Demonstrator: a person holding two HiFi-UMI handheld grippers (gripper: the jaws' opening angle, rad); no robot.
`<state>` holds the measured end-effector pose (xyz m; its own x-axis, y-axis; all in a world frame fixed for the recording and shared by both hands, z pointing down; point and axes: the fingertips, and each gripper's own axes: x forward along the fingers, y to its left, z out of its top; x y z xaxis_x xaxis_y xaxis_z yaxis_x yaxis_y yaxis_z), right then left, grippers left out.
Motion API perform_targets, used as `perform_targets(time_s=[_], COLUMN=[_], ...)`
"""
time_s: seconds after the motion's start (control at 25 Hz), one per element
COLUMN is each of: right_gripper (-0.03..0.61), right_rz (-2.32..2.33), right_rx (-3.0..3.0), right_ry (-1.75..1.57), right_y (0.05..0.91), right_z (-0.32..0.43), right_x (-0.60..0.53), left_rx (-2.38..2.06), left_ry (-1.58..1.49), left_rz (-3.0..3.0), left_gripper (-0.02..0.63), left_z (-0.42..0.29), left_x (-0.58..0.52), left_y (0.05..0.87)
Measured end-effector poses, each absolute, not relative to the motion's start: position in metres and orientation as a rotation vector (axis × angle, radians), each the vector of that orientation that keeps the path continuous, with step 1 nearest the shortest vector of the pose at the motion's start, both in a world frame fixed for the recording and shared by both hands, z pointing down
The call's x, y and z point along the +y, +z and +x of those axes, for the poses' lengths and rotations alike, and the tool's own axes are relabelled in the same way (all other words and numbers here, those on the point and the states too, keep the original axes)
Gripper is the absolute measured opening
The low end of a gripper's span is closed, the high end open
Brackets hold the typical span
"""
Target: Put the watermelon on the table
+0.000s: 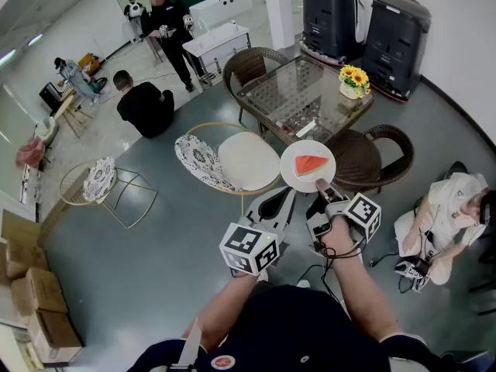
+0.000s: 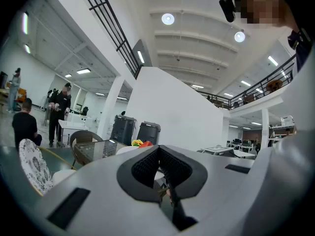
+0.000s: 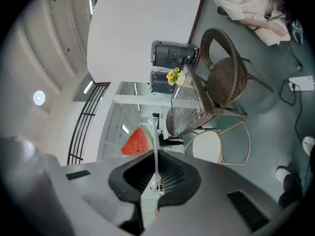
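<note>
**A:** Just past the tips of the right gripper (image 1: 321, 184), how much of the watermelon (image 1: 311, 163) shows?

**B:** From the head view, all of it. In that gripper's own view the plate (image 1: 296, 178) stands edge-on as a thin white line, and the slice shows on one side of it only. In the view of the left gripper (image 1: 288, 196), just a red sliver peeps over the jaw body. The pads hide the bit of rim they clamp.

**A:** And the slice itself?

**B:** It is a flat red wedge with a thin green rind along one edge, lying near the middle of the plate.

**A:** What do the grippers have hold of?

**B:** The right jaws are closed on the plate's near rim, with a ribbed dark pad against each face. They do not touch the watermelon, which rides on the plate. The left gripper is close beside the right one. Its jaws are together with nothing between them, and its tips are just beside the plate's rim.

**A:** Further out?

**B:** Beyond the plate stands the table (image 1: 298, 91), with a glass top over a lattice. The plate overlaps its near corner in the head view, but I cannot tell whether it is over the table. Flowers (image 1: 354, 77) in a white pot stand at the far corner. Brown wicker chairs (image 1: 364, 157) flank the table. A round white cushion (image 1: 248, 160) lies beyond the left gripper's tips, over a smooth grey floor (image 1: 155, 239).
</note>
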<state>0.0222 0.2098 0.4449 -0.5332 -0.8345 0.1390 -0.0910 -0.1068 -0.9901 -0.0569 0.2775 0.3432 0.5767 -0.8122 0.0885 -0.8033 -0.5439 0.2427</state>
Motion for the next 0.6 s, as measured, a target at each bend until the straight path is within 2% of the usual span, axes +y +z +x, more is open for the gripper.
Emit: perform_targets(time_s=[0.6], right_gripper=[0.012], right_rz=[-1.036], right_rx=[1.623], right_ry=[-1.668], right_y=[0.4451], right_z=[0.0247], right_x=[0.2059], left_rx=[-1.326], left_ry=[-0.027], left_rz=[2.54], left_gripper=[0.005], left_z=[-0.0581], left_x=[0.2761], left_y=[0.3521])
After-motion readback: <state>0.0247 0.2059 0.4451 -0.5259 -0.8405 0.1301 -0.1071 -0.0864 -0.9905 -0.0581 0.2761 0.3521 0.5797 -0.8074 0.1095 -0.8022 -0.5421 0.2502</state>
